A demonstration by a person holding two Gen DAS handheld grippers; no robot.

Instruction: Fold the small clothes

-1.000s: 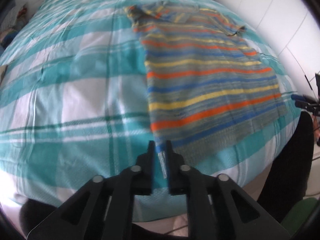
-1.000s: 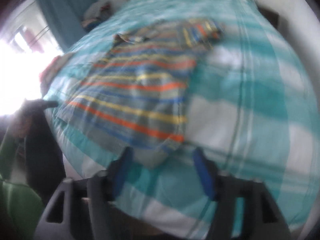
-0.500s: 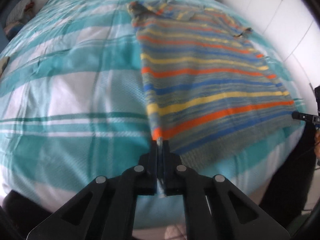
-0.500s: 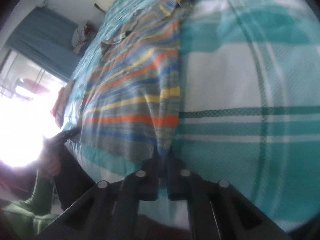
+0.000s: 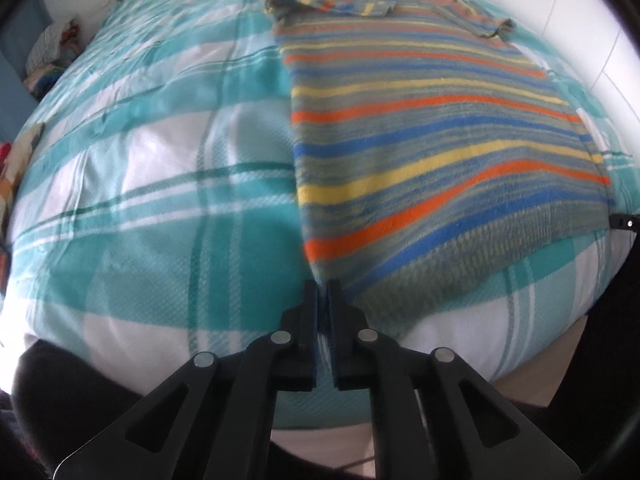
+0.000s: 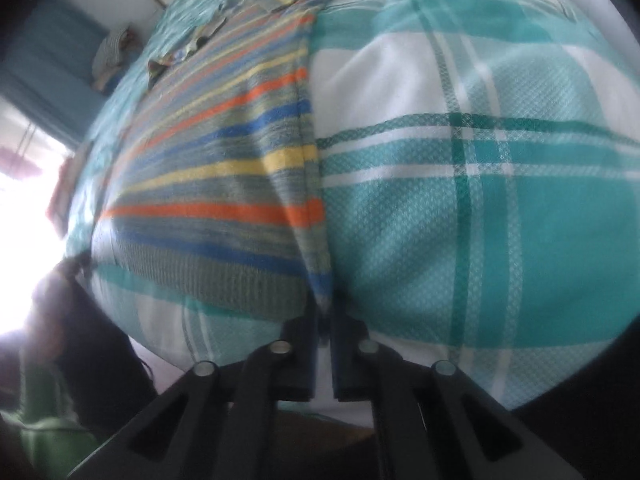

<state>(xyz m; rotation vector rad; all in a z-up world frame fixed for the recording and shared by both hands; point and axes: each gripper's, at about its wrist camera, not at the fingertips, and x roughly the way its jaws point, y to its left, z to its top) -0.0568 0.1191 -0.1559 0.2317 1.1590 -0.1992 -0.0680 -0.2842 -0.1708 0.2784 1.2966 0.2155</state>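
Grey knit crossed by orange, yellow and blue stripes — the small sweater (image 5: 432, 152) lies spread flat on the bed, filling the right half of the left wrist view and running from its ribbed hem near the lower centre up to the crumpled collar at the top of the frame. Under it is a teal-and-white checked bedcover (image 5: 152, 184), which takes up the whole left side.

The left gripper (image 5: 323, 292), at lower centre, has its fingers pressed nearly together on the near corner of the hem, with only a thin strip of cloth between them.

In the right wrist view the sweater (image 6: 224, 168) sits in the left half, its side edge running down the middle of the frame over the bedcover (image 6: 480, 208). The right gripper (image 6: 325, 312) is pinched tight on the other hem corner — the fabric rises in a small ridge where it enters the fingers.
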